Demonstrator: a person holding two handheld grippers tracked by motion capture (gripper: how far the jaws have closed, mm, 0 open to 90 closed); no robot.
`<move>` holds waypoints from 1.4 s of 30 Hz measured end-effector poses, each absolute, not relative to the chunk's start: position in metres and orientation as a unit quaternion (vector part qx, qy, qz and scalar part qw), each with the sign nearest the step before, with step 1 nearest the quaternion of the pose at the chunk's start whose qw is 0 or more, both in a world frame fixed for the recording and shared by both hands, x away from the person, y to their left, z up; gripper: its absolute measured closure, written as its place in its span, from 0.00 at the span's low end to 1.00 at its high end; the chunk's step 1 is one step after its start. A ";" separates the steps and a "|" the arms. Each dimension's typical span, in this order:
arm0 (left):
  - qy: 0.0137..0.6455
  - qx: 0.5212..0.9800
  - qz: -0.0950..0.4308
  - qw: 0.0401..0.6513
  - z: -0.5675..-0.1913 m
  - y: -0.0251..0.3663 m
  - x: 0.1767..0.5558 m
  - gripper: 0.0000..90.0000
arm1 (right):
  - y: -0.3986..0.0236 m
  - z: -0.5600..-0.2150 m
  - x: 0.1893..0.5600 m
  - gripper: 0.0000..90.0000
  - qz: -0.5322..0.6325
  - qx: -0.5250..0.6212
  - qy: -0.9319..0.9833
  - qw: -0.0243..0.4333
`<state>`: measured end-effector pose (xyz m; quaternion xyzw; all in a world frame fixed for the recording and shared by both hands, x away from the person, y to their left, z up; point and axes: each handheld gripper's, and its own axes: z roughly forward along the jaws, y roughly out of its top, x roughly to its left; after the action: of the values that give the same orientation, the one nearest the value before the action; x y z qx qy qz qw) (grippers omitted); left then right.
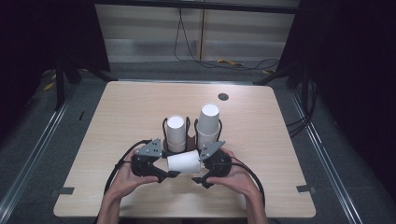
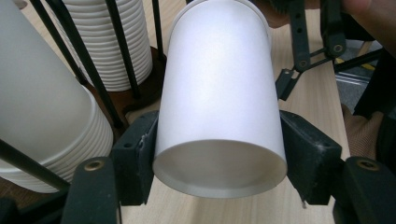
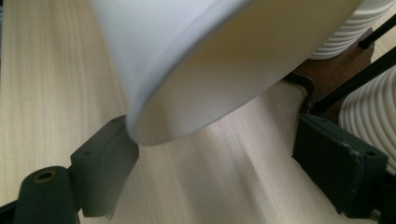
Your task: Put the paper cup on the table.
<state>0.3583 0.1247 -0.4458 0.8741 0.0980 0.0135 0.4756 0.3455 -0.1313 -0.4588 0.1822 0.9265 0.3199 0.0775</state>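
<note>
Left gripper view: cup (image 2: 219,93) clamped sideways between fingers (image 2: 135,154), seemingly level.

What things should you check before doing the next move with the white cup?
1. Left gripper squeezes the white cup on both sides: ok.
2. Right gripper has hold of the cup: not ok, jaws stand open, the rim just brushes one.
3. Cup undented: ok.
4. Both cup stacks upright in the rack: ok.
5. Table free of spills: ok.
</note>
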 end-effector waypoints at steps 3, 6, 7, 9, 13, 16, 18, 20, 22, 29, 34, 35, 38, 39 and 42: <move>0.100 0.872 0.013 0.480 -0.448 0.125 0.358 0.38 | -0.134 -0.459 0.344 0.16 0.337 0.184 0.921 0.074; 0.100 0.869 0.014 0.484 -0.449 0.126 0.358 0.38 | -0.140 -0.465 0.342 0.16 0.356 0.196 0.911 0.074; 0.100 0.868 0.012 0.486 -0.449 0.126 0.358 0.38 | -0.142 -0.467 0.342 0.16 0.358 0.201 0.909 0.073; 0.096 0.865 0.009 0.492 -0.451 0.127 0.358 0.38 | -0.148 -0.471 0.340 0.16 0.369 0.213 0.901 0.077; 0.101 0.859 0.009 0.501 -0.455 0.127 0.357 0.38 | -0.155 -0.472 0.334 0.16 0.406 0.214 0.885 0.070; 0.103 0.857 0.007 0.505 -0.458 0.128 0.356 0.38 | -0.158 -0.473 0.332 0.17 0.413 0.218 0.881 0.076; 0.103 0.857 0.005 0.505 -0.459 0.128 0.355 0.38 | -0.159 -0.474 0.330 0.17 0.421 0.215 0.878 0.079; 0.102 0.857 0.005 0.506 -0.460 0.129 0.355 0.38 | -0.161 -0.474 0.329 0.18 0.438 0.216 0.869 0.085; 0.104 0.854 0.007 0.510 -0.460 0.130 0.355 0.38 | -0.165 -0.476 0.328 0.18 0.460 0.219 0.857 0.078; 0.105 0.850 0.003 0.516 -0.462 0.131 0.351 0.38 | -0.170 -0.475 0.324 0.18 0.515 0.211 0.827 0.078; 0.103 0.849 0.006 0.518 -0.464 0.134 0.351 0.38 | -0.170 -0.474 0.322 0.18 0.541 0.204 0.811 0.088; 0.105 0.846 0.005 0.522 -0.464 0.134 0.351 0.38 | -0.169 -0.474 0.322 0.18 0.543 0.202 0.810 0.090; 0.110 0.844 0.004 0.525 -0.465 0.136 0.350 0.38 | -0.171 -0.474 0.320 0.18 0.564 0.201 0.795 0.091; 0.107 0.843 0.006 0.527 -0.465 0.136 0.350 0.38 | -0.172 -0.474 0.319 0.17 0.569 0.201 0.792 0.093; 0.102 0.843 0.005 0.529 -0.465 0.136 0.350 0.38 | -0.174 -0.475 0.318 0.15 0.587 0.208 0.777 0.095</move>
<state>0.3504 0.1357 -0.4648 0.8425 0.1022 0.0048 0.5289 0.3184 -0.1741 -0.4754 0.2075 0.7771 0.5865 0.0950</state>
